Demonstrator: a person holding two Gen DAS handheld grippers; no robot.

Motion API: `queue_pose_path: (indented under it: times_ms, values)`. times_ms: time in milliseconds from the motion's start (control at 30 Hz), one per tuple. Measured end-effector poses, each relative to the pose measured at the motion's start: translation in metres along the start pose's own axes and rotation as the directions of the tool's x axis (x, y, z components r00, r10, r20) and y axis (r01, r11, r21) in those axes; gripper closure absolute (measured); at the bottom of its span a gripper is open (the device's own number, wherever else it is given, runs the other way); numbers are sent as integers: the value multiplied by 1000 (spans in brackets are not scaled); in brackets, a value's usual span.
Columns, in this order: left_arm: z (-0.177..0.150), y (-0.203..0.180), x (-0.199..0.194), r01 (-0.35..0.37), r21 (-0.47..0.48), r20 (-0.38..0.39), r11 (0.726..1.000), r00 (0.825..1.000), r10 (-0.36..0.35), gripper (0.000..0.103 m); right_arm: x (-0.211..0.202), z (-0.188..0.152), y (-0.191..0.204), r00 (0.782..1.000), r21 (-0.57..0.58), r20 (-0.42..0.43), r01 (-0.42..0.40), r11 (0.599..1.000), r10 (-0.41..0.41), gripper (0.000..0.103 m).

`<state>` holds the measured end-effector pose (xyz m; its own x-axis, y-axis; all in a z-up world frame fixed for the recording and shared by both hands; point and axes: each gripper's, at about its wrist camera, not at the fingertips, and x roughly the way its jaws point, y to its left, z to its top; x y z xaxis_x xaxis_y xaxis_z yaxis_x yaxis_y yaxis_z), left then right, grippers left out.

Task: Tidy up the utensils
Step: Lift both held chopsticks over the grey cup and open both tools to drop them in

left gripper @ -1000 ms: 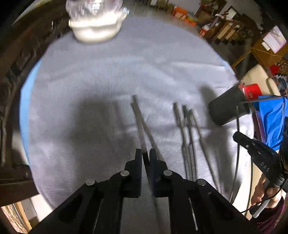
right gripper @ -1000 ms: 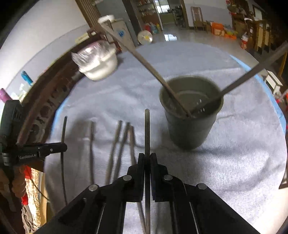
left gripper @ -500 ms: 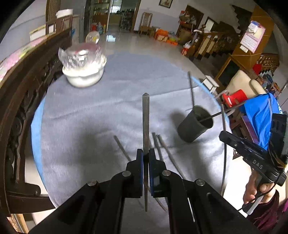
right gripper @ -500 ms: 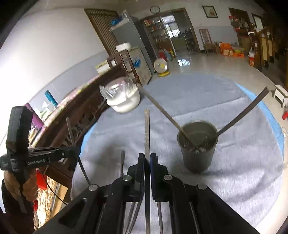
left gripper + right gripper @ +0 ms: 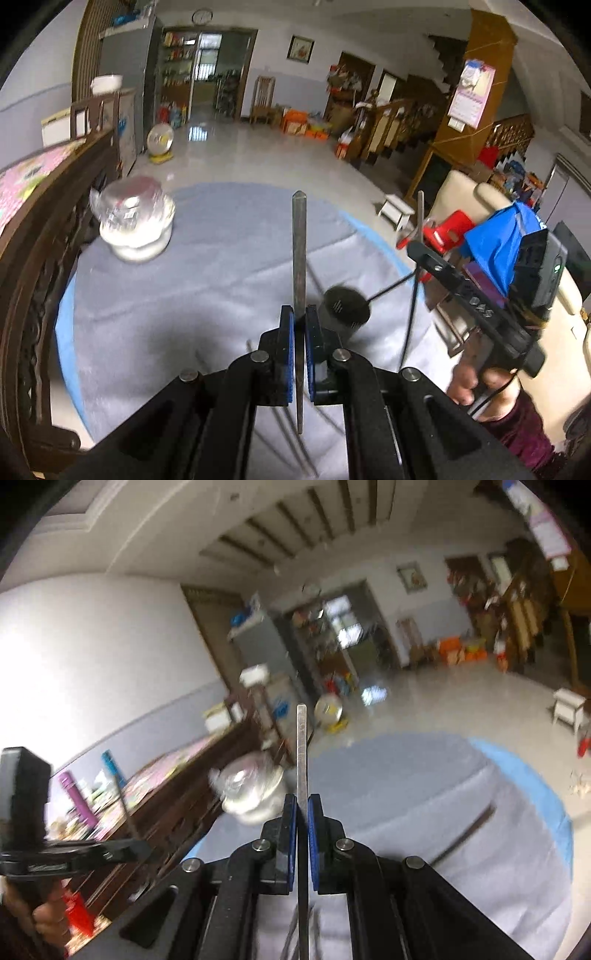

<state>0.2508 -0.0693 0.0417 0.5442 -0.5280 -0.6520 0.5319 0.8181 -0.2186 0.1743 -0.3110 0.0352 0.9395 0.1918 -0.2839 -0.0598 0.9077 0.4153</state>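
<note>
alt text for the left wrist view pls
The left gripper is shut on a thin metal utensil that points away over a grey-cloth table. A dark cup sits just right of it, a wrapped white bowl far left, and the right gripper at right.

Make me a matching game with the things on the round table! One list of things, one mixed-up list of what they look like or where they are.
Things:
1. Thin metal chopstick
2. Dark round cup
3. White bowl wrapped in clear plastic
4. Grey cloth on the table

Descriptions:
A. Sits near the dark wooden rail
B. Spread under everything
C. Pinched in the left claw, pointing up
D. Has sticks leaning out of it

Pairs: 1-C, 2-D, 3-A, 4-B
</note>
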Motion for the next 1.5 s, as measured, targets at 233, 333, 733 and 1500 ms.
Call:
queue_pose_path:
  times_ms: [233, 333, 733, 1500]
  values:
    - [33, -24, 9, 39, -3, 126, 999, 991, -38, 97, 8, 25, 7, 968, -52, 228, 120, 991, -105, 97]
    - [41, -32, 15, 41, 6, 187, 999, 981, -41, 97, 15, 32, 14, 940, -91, 305, 191, 977, -156, 97]
    - [39, -58, 84, 21, 8, 256, 1000, 967, -22, 97, 70, 22, -9, 925, -32, 286, 270, 962, -250, 97]
    - [-18, -47, 62, -170, 10, 124, 985, 978, 168, 37, 38, -17, -40, 976, 19, 7, 215, 976, -216, 94]
